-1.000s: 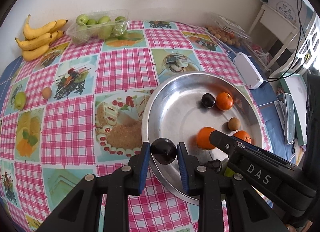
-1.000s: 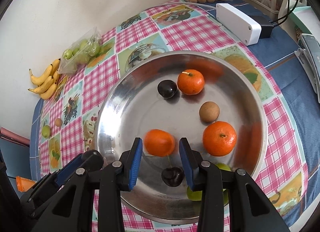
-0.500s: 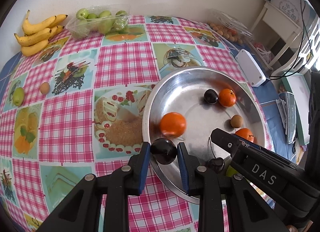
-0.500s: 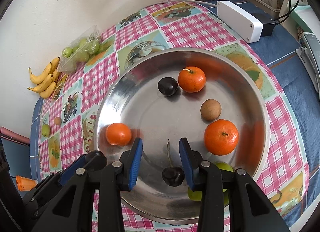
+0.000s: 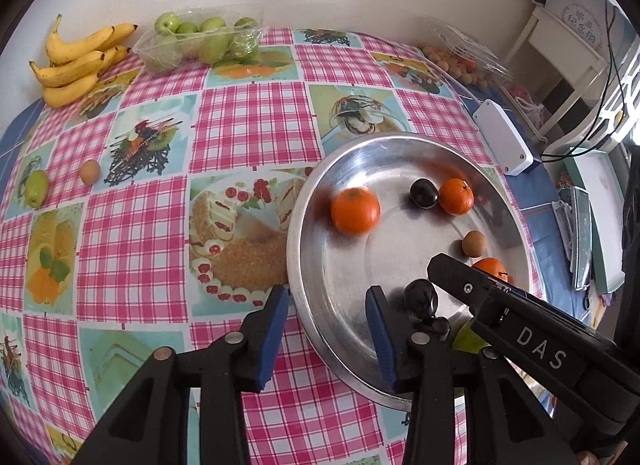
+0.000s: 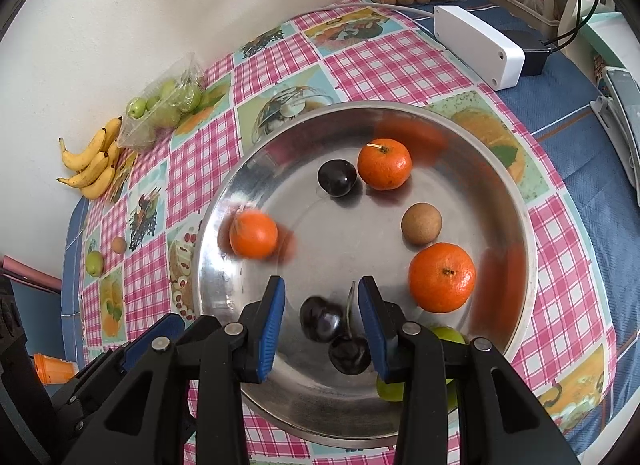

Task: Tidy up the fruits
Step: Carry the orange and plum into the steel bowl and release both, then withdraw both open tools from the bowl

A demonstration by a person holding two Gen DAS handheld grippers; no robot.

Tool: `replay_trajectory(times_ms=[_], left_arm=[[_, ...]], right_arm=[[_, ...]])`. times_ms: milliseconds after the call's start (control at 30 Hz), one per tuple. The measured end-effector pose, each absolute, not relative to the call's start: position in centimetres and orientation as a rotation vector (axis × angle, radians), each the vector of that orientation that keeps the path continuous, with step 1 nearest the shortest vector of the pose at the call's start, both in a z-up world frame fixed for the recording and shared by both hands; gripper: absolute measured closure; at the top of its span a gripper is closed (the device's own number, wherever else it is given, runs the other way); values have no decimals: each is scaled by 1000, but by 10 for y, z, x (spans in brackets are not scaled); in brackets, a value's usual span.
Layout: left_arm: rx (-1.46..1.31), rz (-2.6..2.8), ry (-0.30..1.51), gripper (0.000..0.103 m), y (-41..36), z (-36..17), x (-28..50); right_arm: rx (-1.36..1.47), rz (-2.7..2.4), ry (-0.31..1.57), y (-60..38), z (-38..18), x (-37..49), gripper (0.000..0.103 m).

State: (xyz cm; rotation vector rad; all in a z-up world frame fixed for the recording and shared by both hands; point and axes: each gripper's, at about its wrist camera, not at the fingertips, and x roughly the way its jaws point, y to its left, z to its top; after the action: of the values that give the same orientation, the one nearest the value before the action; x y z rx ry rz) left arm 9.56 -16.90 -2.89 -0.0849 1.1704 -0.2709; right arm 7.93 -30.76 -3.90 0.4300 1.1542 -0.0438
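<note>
Both tools — left tool [image 5: 326,335] and right tool [image 6: 320,315] — gape empty; seven or so fruits sit in the metal bowl [image 6: 524,225], a green fruit [image 5: 37,188] and brown one [image 5: 90,171] wait far left on the surface [image 5: 248,121].

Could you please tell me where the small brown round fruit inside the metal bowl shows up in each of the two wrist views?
Left wrist view: the brown fruit sits right of centre, in the bowl's right part, just above the right gripper's black arm.
Right wrist view: it lies right of centre, directly above the largest tangerine.
Shared landmark: the white box on the table beyond the metal bowl.
</note>
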Motion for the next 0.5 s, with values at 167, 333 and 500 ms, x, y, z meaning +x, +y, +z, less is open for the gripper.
replay_trajectory(times_ms=[167, 333, 500], left_arm=[[-89, -247, 1157, 54, -165, -26, 96], [-118, -212, 1157, 53, -155, -25, 98], [-153, -157, 1149, 52, -139, -25, 101]], right_arm=[[434, -43, 1145, -308, -36, 78, 63], [435, -41, 1149, -310, -36, 78, 63], [428, -39, 1149, -308, -35, 78, 63]])
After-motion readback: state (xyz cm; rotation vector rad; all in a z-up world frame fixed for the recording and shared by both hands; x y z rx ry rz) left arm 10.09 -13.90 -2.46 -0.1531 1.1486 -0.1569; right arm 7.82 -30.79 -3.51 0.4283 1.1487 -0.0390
